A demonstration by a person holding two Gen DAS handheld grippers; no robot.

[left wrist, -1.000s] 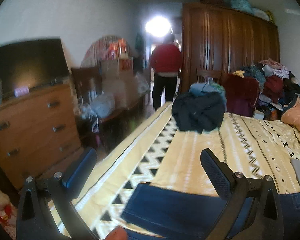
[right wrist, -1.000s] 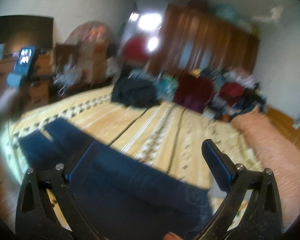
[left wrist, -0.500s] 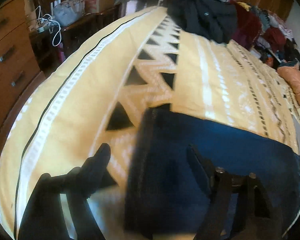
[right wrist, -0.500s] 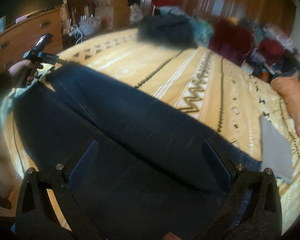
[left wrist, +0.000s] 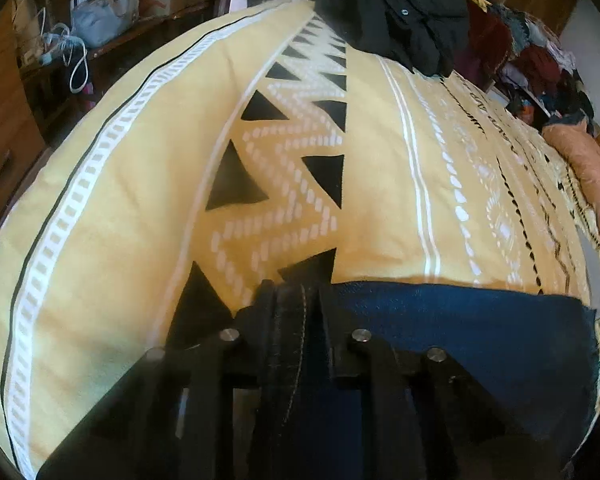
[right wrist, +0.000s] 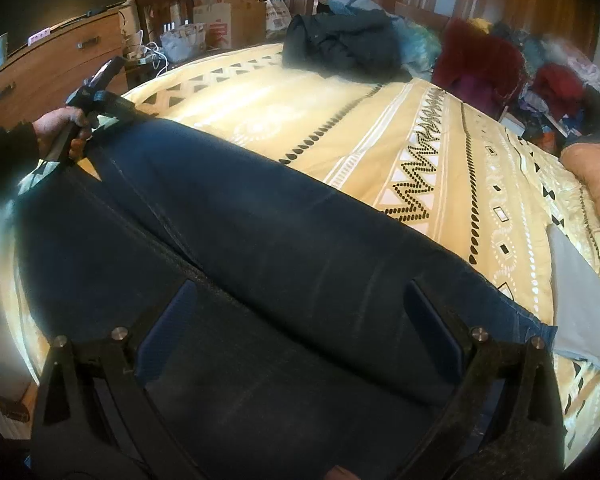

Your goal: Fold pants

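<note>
Dark blue pants (right wrist: 260, 240) lie flat across the yellow patterned bedspread (right wrist: 380, 128). My left gripper (left wrist: 290, 304) is shut on the hemmed end of the pants (left wrist: 460, 328) at the bed's near left side; in the right wrist view it shows at far left (right wrist: 96, 100), held by a hand. My right gripper (right wrist: 300, 320) is open and hovers over the wide part of the pants, its blue pads (right wrist: 168, 320) apart, nothing between them.
A dark jacket (right wrist: 340, 44) and a pile of clothes (right wrist: 540, 76) lie at the far end of the bed. A grey folded cloth (right wrist: 576, 300) lies right of the pants. A wooden dresser (right wrist: 40, 68) stands to the left, a wardrobe at the back.
Both grippers dropped from looking across the room down to the bed. The left gripper closed on the pants' end. The right gripper stayed open and settled over the pants.
</note>
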